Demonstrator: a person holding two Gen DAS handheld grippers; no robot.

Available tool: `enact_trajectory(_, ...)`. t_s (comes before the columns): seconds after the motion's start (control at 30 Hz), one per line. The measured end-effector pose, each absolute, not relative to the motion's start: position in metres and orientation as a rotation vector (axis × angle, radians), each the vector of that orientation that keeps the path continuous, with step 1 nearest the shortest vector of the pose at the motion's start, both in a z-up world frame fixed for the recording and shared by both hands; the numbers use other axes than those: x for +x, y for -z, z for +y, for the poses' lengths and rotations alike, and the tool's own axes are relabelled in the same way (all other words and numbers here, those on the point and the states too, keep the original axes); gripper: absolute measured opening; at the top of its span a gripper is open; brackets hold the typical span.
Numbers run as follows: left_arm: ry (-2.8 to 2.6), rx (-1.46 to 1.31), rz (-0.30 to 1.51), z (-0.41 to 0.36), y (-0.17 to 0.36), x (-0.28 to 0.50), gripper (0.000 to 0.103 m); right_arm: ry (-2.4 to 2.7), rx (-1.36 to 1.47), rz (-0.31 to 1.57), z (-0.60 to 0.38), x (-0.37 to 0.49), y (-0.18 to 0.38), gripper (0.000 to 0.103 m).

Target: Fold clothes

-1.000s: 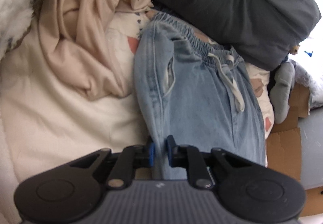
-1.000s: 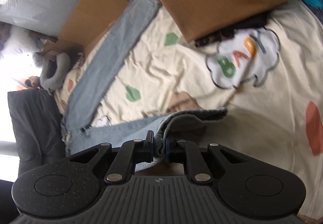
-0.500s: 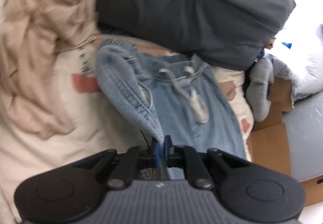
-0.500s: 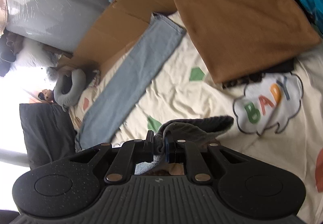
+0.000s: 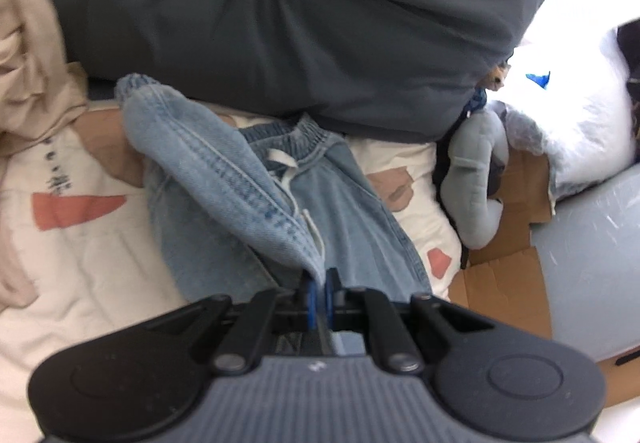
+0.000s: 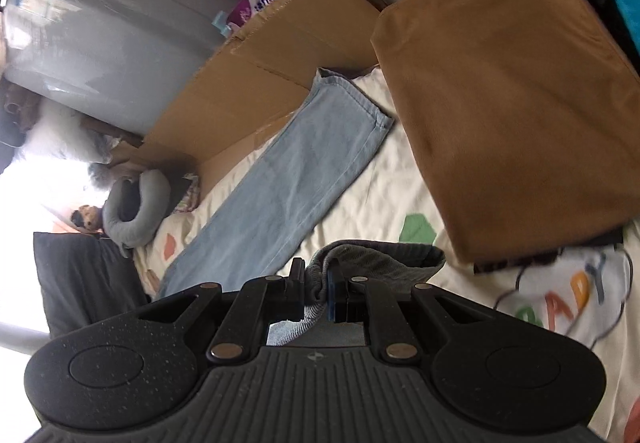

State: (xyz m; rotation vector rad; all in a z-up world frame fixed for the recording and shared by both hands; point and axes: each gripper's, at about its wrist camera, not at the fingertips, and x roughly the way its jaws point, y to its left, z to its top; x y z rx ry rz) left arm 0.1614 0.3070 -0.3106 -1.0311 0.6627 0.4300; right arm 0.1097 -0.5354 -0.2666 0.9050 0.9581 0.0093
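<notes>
both claws lifted since prev frame, l claw (image 5: 319,285) & r claw (image 6: 317,279) clamped on jeans (image 5: 224,179), prob hem.

Grey pillow (image 5: 280,23) hides jeans (image 5: 224,179) waistband; lettered patch (image 6: 568,295) blurred.

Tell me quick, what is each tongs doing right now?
Left tongs: shut on a fold of the jeans near the waistband.
Right tongs: shut on a jeans leg hem.

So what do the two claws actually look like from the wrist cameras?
Both match: the left claw and right claw have black linkage arms with silver pivot pins, blue finger pads, and a ribbed grey body with round black discs on either side. No cables or sleeves show.
</notes>
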Motion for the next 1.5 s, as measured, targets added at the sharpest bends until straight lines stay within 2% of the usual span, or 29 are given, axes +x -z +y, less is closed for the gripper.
enact_trajectory(0.27,-0.436,-1.026,0.676,0.294,0.304,0.215,0.005,0.076,0.899,0.993,-0.541,0.167,0.294,0.009)
enact_trajectory(0.43,-0.455,-1.015,0.696,0.295,0.303,0.248,0.005,0.067,0.888,0.957,-0.539,0.202,0.294,0.009)
enact_trajectory(0.7,-0.475,-0.998,0.744,0.294,0.314,0.290,0.005,0.081,0.919,0.932,-0.549,0.254,0.323,0.009)
enact_trajectory(1.5,-0.499,-1.045,0.749,0.292,0.349,0.356,0.005,0.232,0.954,0.902,-0.549,0.369,0.387,0.009)
